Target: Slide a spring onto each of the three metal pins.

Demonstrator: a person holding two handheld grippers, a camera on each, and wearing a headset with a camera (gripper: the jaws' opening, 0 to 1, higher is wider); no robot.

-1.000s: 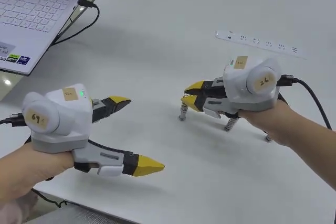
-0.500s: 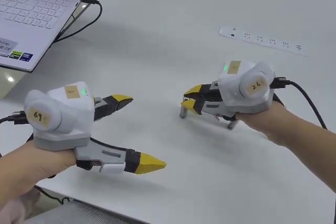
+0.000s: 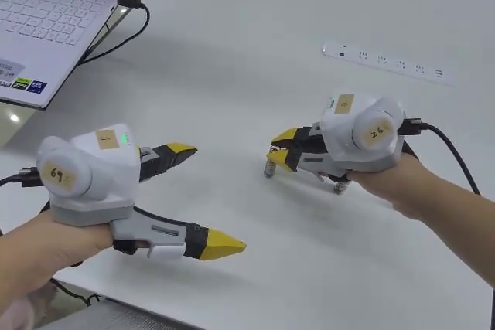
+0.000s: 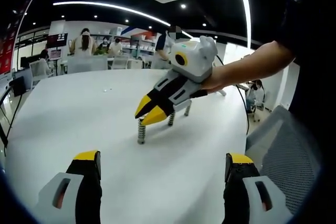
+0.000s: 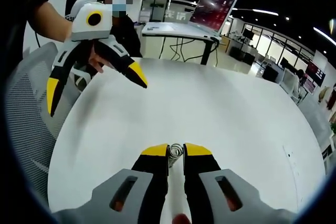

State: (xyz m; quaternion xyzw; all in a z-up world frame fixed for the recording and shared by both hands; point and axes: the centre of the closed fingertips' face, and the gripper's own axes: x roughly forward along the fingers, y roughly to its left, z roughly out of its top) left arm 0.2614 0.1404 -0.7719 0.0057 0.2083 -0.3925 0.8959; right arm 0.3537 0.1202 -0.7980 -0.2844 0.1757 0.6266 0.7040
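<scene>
White workbench [image 3: 232,52], laptop [image 3: 46,21] at far left. My right gripper [image 3: 280,150] now lower than one second ago, jaws pinched on upright spring [image 3: 269,168]. My left gripper [image 3: 210,197] unchanged, spread wide, empty.

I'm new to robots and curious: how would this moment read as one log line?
right gripper: fingers shut on upright spring | left gripper: open, holding nothing | surface: white table
</scene>
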